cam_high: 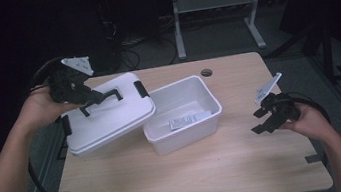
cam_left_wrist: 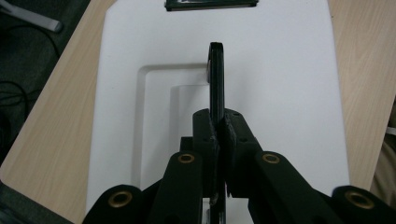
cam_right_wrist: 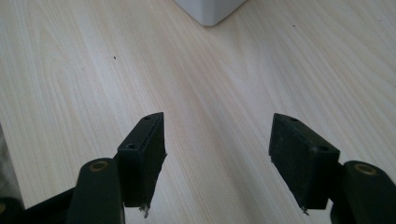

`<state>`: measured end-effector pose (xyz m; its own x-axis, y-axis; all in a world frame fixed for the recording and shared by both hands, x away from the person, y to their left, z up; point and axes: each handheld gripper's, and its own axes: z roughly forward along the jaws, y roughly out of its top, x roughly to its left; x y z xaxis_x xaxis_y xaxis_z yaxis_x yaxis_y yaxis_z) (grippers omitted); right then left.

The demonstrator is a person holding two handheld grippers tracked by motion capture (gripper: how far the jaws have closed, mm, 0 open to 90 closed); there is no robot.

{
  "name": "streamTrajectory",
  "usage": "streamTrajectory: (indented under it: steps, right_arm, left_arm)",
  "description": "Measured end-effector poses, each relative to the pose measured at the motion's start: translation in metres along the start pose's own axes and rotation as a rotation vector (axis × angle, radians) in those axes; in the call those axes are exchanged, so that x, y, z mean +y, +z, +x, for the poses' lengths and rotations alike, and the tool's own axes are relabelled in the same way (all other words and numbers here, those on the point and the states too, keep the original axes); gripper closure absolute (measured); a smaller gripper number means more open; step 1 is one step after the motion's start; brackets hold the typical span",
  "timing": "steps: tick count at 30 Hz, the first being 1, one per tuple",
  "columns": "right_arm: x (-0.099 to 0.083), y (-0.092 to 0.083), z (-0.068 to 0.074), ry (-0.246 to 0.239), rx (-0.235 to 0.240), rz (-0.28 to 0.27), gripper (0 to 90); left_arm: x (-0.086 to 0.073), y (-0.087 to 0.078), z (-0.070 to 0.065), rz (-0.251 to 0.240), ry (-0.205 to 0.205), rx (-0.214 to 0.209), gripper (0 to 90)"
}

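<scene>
On the pale wooden table (cam_high: 249,165), the left gripper (cam_high: 89,98) pinches the white plastic lid's (cam_high: 111,119) thin black handle (cam_left_wrist: 216,84) off-centre, so it could tip into the open white plastic tub (cam_high: 157,143) near the back edge, while the right gripper (cam_high: 262,120) hangs spread and empty.

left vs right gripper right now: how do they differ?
The left gripper is shut on the lid's black handle; the right gripper is open with nothing between its pads.
The left gripper holds the white lid tilted, one edge over the white bin; the right gripper hovers over bare table, apart from the bin.
Both are black, two-jawed, hand-held, with a grey plate on top.
</scene>
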<state>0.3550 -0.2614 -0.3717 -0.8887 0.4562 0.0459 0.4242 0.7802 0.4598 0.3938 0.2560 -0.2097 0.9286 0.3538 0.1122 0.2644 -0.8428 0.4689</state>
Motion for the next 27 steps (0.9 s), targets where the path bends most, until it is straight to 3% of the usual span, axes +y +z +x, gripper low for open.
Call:
streamTrajectory:
  steps: [6,7,13,27]
  right_arm:
    - [-0.002,-0.001,0.002,-0.001,-0.003,-0.002,35.6]
    - [-0.003,-0.001,0.002,-0.003,-0.004,-0.003,35.6]
    - [-0.005,0.002,0.004,-0.002,-0.003,-0.005,35.1]
    - [-0.010,-0.002,0.005,-0.003,-0.013,-0.016,34.9]
  left_arm:
    - [0.017,0.006,-0.002,-0.004,0.016,-0.006,84.7]
    - [0.036,0.015,-0.004,0.004,0.035,-0.020,84.7]
    - [0.036,0.015,-0.004,0.004,0.035,-0.020,84.7]
    - [0.068,0.037,-0.004,-0.002,0.072,-0.043,84.7]
